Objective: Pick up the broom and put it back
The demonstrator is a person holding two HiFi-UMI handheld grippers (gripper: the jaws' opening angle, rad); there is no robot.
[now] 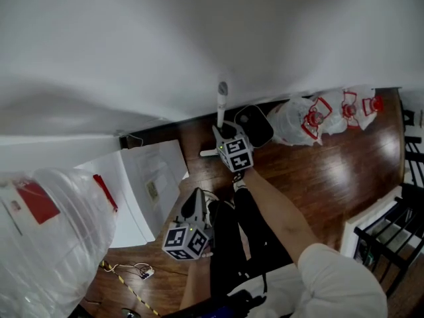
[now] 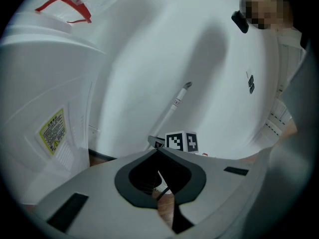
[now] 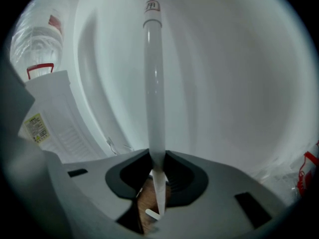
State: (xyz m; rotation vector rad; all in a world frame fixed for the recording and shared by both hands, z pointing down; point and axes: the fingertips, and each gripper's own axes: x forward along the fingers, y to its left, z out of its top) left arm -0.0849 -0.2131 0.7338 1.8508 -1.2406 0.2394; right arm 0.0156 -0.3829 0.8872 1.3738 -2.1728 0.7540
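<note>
One wall [image 1: 199, 32] backed everything, with one white box [image 1: 129, 204] at its foot. One broom [image 3: 154, 83] stood by that wall, handle upright, straight ahead of your right gripper [image 3: 157, 158], whose jaws pinched the handle. Your left gripper [image 2: 157, 151], jaws pressed together on nothing, hung farther back from it.

the left gripper [image 2: 157, 152] has its jaws together on nothing, and just beyond it the right gripper [image 2: 162, 143] sits low on the white broom [image 2: 173, 107], which slants up against the wall [image 2: 149, 54].
</note>
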